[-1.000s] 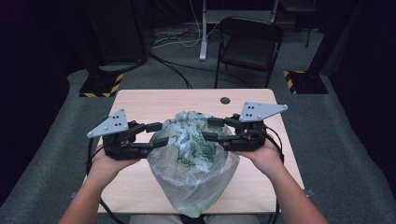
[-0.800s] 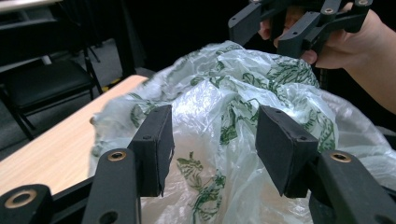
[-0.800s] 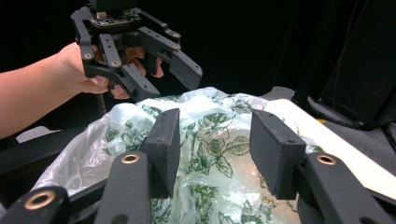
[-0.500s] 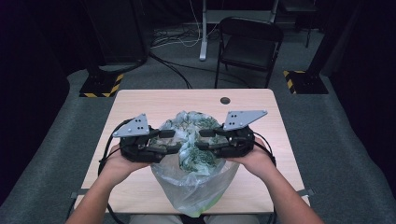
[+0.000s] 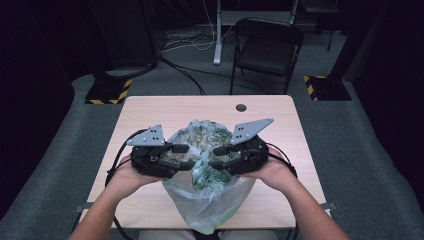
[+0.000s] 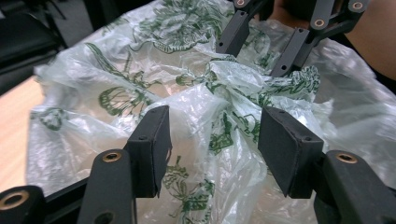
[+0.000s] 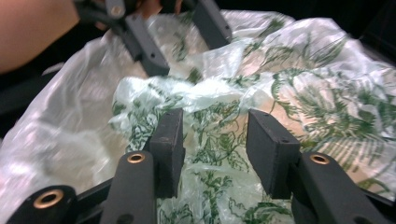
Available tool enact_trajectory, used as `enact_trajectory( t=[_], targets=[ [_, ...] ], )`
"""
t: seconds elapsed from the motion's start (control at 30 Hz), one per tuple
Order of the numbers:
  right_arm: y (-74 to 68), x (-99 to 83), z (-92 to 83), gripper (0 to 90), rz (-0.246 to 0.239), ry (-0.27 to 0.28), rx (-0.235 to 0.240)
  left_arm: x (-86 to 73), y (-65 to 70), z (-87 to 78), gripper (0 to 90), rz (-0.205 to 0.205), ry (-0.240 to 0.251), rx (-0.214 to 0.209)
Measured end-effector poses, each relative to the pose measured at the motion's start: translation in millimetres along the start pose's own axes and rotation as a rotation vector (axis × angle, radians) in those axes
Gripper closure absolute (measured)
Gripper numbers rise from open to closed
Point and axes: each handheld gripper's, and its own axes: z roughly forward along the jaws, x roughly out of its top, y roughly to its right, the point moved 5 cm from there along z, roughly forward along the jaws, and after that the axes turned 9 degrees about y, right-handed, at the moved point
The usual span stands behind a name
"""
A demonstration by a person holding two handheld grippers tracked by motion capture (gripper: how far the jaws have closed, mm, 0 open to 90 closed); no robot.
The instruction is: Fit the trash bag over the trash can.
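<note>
On the bench (image 5: 150, 112), near its front edge, a plastic bag (image 5: 207, 200) lies with its long axis running front to back, bottom hanging toward the person, crumpled mouth pointing away. The step looks like gathering the mouth. Left claw (image 5: 186, 156) stands spread, film bulging between its jaws unpinched; right claw (image 5: 216, 156), which has just been closing, is likewise spread over a fold. Next, each must shut on its fold.
</note>
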Motion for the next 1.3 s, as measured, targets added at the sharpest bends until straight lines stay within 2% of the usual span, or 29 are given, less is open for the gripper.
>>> enact_trajectory(
  t=[0.1,0.13,0.17,0.23,0.33,0.4,0.57,0.63,0.73,0.97,1.1,1.2,1.3],
  targets=[
    [-7.7,-0.3,-3.4,53.0,-0.021,-0.003,0.065,-3.5,2.7,0.3,43.6,0.022,-0.041,0.0],
    [-9.2,1.1,-6.2,52.0,-0.036,0.014,0.064,-4.6,3.4,0.3,43.3,0.025,-0.048,0.001],
    [-9.4,3.6,-10.4,51.5,-0.055,0.041,0.052,-5.3,3.3,0.1,43.2,0.028,-0.053,0.002],
    [-5.8,10.3,-21.7,51.7,-0.059,0.114,0.01,-6.8,3.4,-0.1,43.3,0.025,-0.058,0.002],
    [9.2,17.5,-37.2,52.5,-0.032,0.204,-0.09,-8.0,3.3,-0.2,43.2,0.02,-0.057,0.003],
    [20.6,17.8,-40.8,52.6,-0.008,0.225,-0.141,-8.3,2.9,-0.5,43.2,0.023,-0.054,0.002],
    [34.5,10.0,-25.8,53.0,0.033,0.168,-0.132,-8.9,2.1,-0.7,43.0,0.016,-0.049,0.001],
    [34.7,6.8,-16.4,54.0,0.048,0.135,-0.106,-9.1,1.5,-1.2,43.0,0.018,-0.051,0.004],
    [32.1,1.5,-2.0,54.8,0.047,0.057,-0.075,-8.9,0.6,-2.9,42.7,0.018,-0.046,0.009],
    [30.6,3.1,5.6,56.0,0.07,-0.014,-0.056,-2.7,-1.3,-12.9,41.7,0.02,-0.017,0.027],
    [29.6,2.9,9.0,56.1,0.082,-0.032,-0.036,8.6,-1.0,-19.1,41.0,0.029,0.009,0.036],
    [30.3,2.9,10.8,55.9,0.074,-0.028,-0.047,16.7,0.4,-21.0,41.0,0.041,0.022,0.04],
    [32.5,2.3,11.0,56.1,0.09,-0.008,-0.053,19.9,1.1,-20.5,41.0,0.047,0.026,0.041]
  ],
)
